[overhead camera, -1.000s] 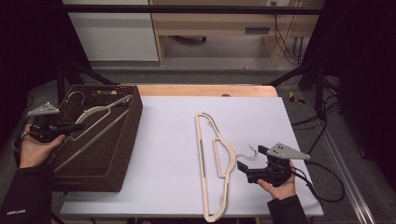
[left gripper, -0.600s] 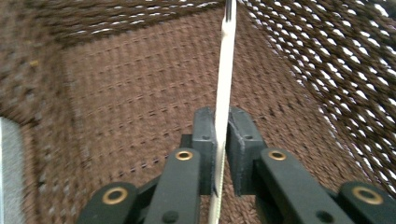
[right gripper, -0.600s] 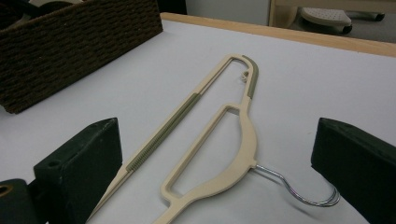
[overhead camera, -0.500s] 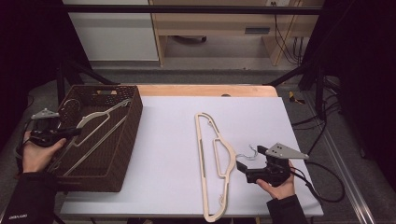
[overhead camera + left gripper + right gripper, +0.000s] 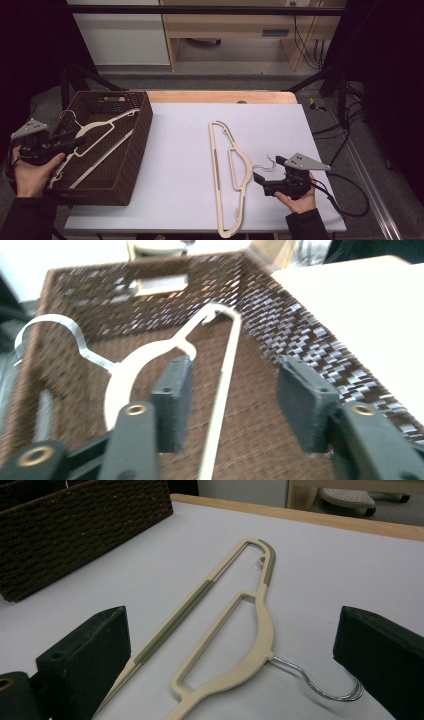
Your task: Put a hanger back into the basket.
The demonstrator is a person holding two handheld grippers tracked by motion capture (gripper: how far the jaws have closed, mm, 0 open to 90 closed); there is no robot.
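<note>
Hanger in basket: cream plastic, metal hook at the far left corner. It lies slanted inside the woven brown basket, one shoulder up on the right wall.

Left gripper: your jaws have just been opening and now stand apart. In the left gripper view the hanger's bar runs between the pads with a gap on each side, so nothing is pressed. The frame is smeared, so treat that gap as probable, not certain. Draw the hand straight back and a little up, and do not close again until the pads are past the bar, or you will drag the hanger off the wall.

Hanger on table: same cream plastic with olive grip strips. It lies flat on the white table near the right edge, its wire hook turned toward your right hand.

Right gripper: jaws wide, empty, hovering just beside the hook. For the pick, take the thick shoulder rather than the thin hook wire. Come in level and close squarely across it.
</note>
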